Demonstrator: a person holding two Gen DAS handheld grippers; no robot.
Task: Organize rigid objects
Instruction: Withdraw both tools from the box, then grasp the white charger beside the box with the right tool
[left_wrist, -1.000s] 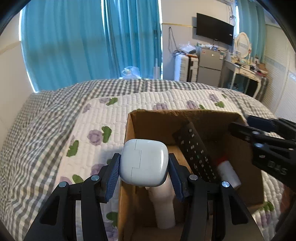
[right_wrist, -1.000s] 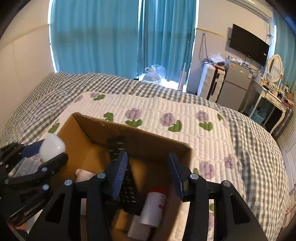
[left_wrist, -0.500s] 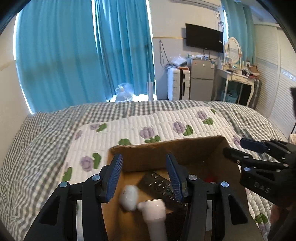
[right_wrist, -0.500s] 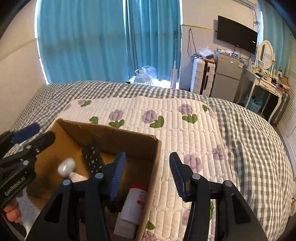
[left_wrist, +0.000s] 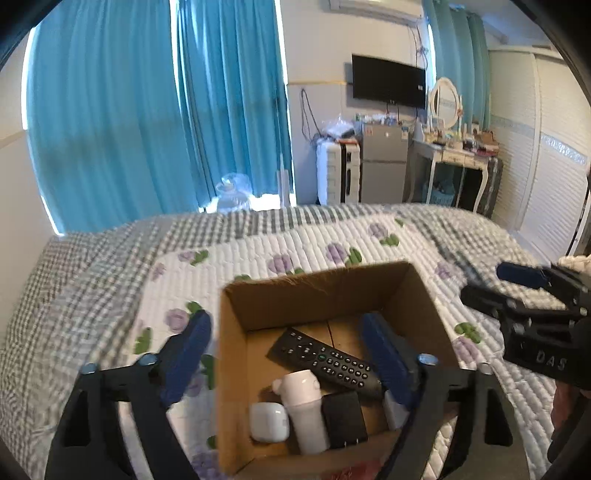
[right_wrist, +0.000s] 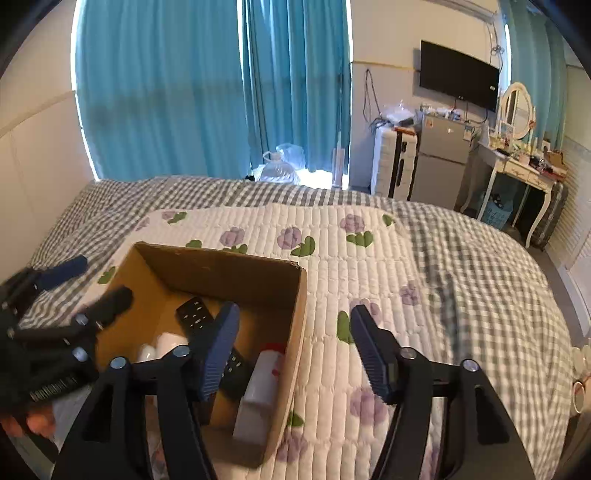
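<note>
An open cardboard box (left_wrist: 325, 288) (right_wrist: 221, 266) sits on the quilted bed. In it lie a white earbud case (left_wrist: 269, 421), a white bottle (left_wrist: 304, 406), a black remote (left_wrist: 325, 360) (right_wrist: 195, 314), a black block (left_wrist: 343, 413) and a white bottle with a red cap (right_wrist: 264, 373). My left gripper (left_wrist: 284, 354) is open and empty above the box's near left side. My right gripper (right_wrist: 293, 347) is open and empty over the box's right wall; it also shows in the left wrist view (left_wrist: 517, 288).
A floral quilt (right_wrist: 369, 258) over a grey checked bedspread (right_wrist: 480, 240) covers the bed. Teal curtains (left_wrist: 147, 129), a small fridge (left_wrist: 384, 166), a dressing table (right_wrist: 517, 166) and a wall television (right_wrist: 458, 74) stand beyond the bed.
My left gripper opened and let go of the white earbud case, which dropped into the box. Both grippers have pulled back and up from the box.
</note>
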